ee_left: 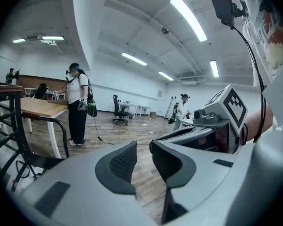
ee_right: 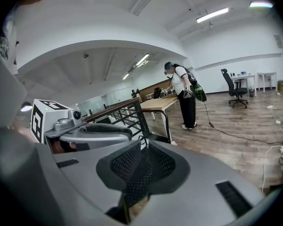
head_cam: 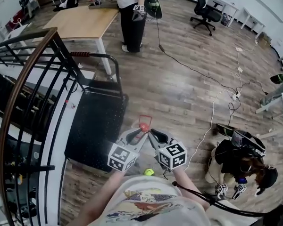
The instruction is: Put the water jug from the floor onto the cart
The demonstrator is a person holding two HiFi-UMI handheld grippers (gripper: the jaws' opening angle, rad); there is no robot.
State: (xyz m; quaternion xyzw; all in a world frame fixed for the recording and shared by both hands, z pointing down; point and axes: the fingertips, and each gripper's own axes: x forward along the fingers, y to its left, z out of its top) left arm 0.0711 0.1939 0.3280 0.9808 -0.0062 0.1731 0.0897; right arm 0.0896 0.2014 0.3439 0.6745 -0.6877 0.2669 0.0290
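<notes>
Head view: left tool and right tool sit side by side, tips nearly meeting, just beside the right edge of the black cart. The water jug shows in this view alone. Only its red cap and handle loop appear at the tips, over the wood floor; its body is hidden.

Left gripper view: pads apart, released, only floor between them.

Right gripper view: pads clenched together, nothing visible between.

Room: a wooden counter, a person standing at it, cables across the floor.
</notes>
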